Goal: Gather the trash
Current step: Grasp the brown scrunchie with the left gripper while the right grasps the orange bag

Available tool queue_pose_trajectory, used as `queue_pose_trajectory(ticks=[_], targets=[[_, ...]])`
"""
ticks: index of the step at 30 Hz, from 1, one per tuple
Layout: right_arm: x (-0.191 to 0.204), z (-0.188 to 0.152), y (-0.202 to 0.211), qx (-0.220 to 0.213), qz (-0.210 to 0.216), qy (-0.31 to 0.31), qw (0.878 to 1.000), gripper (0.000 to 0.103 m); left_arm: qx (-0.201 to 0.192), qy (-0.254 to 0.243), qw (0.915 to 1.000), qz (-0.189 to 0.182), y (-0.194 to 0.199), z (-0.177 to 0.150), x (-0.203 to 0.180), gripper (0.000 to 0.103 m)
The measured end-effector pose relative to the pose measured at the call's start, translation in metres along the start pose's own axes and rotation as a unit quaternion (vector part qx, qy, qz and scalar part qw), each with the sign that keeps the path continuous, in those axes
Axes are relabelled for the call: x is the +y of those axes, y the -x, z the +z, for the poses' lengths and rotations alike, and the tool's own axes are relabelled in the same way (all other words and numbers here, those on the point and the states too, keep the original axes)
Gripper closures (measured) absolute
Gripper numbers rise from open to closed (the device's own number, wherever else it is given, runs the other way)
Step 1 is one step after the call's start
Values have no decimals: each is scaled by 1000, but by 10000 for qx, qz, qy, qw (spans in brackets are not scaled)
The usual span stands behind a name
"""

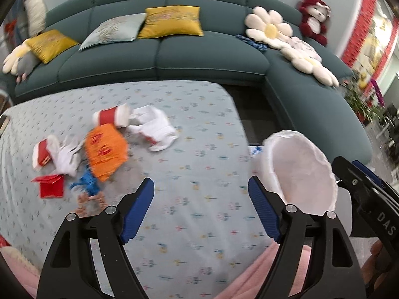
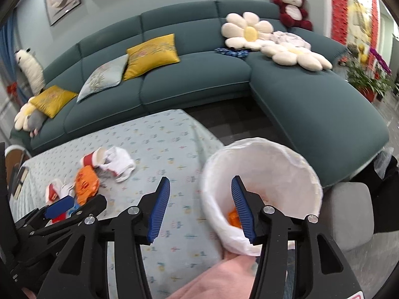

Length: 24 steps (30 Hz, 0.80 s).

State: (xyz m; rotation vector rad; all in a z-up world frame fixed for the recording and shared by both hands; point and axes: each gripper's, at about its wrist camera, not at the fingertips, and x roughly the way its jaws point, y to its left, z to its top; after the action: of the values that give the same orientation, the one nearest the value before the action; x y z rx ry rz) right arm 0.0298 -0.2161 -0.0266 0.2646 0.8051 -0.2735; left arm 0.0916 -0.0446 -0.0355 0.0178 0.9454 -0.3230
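Note:
Trash lies in a heap on the cloth-covered table [image 1: 194,169]: an orange snack bag [image 1: 104,152], a red-and-white paper cup [image 1: 112,117], crumpled white paper [image 1: 154,127], a second red-and-white cup [image 1: 45,154], a red packet [image 1: 51,185] and a blue wrapper [image 1: 87,182]. My left gripper [image 1: 200,208] hovers open over bare cloth, right of the heap, nothing between its blue pads. A white-lined bin [image 2: 261,191] stands at the table's right edge with an orange scrap [image 2: 234,218] inside. My right gripper [image 2: 199,208] is open and empty, its right finger [image 2: 243,211] in front of the bin's mouth.
A dark green corner sofa [image 1: 199,49] wraps behind and to the right, with yellow cushions, flower pillows [image 1: 269,28] and a red plush bear [image 1: 314,18]. Potted plants [image 2: 369,79] stand far right. A grey stool [image 2: 349,214] sits beside the bin. Pink fabric [image 1: 249,281] lies at the near edge.

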Motion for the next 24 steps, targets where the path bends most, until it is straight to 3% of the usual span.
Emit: queue_pose_trajectory(ticks=[24], targets=[[128, -18, -27, 400, 479, 771, 9951, 46, 261, 984, 9928, 635, -8, -29, 144, 29]])
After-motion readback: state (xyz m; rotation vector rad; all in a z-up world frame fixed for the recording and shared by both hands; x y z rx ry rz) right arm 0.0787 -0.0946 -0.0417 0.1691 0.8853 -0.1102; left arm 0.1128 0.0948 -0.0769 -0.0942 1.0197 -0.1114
